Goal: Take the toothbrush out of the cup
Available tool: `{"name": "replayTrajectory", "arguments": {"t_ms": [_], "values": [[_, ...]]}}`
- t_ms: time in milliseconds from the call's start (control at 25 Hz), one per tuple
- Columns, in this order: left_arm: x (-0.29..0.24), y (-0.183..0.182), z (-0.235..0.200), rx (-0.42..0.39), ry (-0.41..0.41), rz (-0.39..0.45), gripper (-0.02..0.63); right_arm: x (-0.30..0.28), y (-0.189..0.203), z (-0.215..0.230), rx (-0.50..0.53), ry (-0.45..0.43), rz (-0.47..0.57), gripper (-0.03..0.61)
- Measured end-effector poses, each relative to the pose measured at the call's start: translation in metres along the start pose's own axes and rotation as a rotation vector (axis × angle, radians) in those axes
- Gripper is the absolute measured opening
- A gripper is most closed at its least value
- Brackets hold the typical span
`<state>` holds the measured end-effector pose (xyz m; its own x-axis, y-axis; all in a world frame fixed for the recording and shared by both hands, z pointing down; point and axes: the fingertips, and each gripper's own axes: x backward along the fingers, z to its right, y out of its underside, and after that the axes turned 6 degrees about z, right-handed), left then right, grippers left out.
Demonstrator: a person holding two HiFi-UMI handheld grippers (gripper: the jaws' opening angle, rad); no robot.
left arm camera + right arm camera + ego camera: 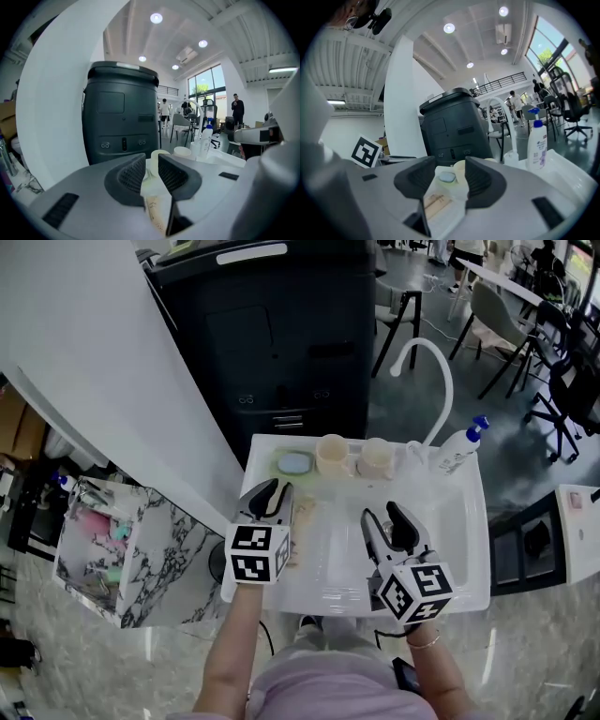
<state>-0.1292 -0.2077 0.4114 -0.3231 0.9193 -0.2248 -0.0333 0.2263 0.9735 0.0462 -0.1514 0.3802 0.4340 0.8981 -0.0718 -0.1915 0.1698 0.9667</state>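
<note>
The toothbrush (pixel 305 514), which shows only as a tan oblong item with details too small to resolve, lies flat on the ledge of the white sink (pixel 469 549), outside both cups. In the head view it is on the near side of the soap dish (pixel 294 463) and apart from it. The first cream cup (pixel 331 455) and the second cream cup (pixel 376 457) stand upright, side by side, along the far edge of the sink. The soap dish is just beside the first cup. The left gripper (pixel 280 488) is above the ledge beside the toothbrush. In its own view its fingers (pixel 132 172) stand narrowly apart and grip nothing, and the toothbrush (pixel 157 213) lies on the ledge below them. The right gripper (pixel 381 512) is over the basin area. Its fingers (pixel 480 180) stand moderately apart with nothing between them. The right gripper view looks through the gap to the soap dish (pixel 447 177), with the toothbrush (pixel 436 202) nearer. A white pump bottle (pixel 459 451) with a blue top stands at the far right corner, near the arched white faucet (pixel 439 367). A dark grey cabinet (pixel 272 334) stands behind the sink.
</note>
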Motion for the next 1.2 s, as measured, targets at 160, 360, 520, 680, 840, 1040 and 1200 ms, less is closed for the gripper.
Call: {"name": "replayTrajectory", "arguments": {"t_ms": [160,360,520,680,840,1040,1200], "values": [[0.021,-0.019,-0.009,0.008,-0.014,0.072,0.07,0.003,-0.006,-0.012,0.008,-0.013,0.015,0.201],[0.044,-0.03,-0.016,0.019,-0.028,0.124,0.052,0.008,-0.012,-0.021,0.022,-0.012,0.031,0.189],[0.057,-0.029,-0.021,0.036,-0.04,0.143,0.037,0.012,-0.014,-0.027,0.042,-0.011,0.034,0.175],[0.068,-0.024,-0.024,0.052,-0.048,0.148,0.03,0.017,-0.015,-0.031,0.064,-0.009,0.032,0.147],[0.078,-0.021,-0.025,0.049,-0.056,0.153,0.025,0.02,-0.015,-0.033,0.077,-0.015,0.026,0.115],[0.088,-0.016,-0.026,0.06,-0.059,0.158,0.006,0.024,-0.014,-0.033,0.098,0.005,0.022,0.033],[0.092,-0.01,-0.023,0.067,-0.053,0.154,0.002,0.029,-0.014,-0.03,0.105,0.018,0.027,0.003]]}}
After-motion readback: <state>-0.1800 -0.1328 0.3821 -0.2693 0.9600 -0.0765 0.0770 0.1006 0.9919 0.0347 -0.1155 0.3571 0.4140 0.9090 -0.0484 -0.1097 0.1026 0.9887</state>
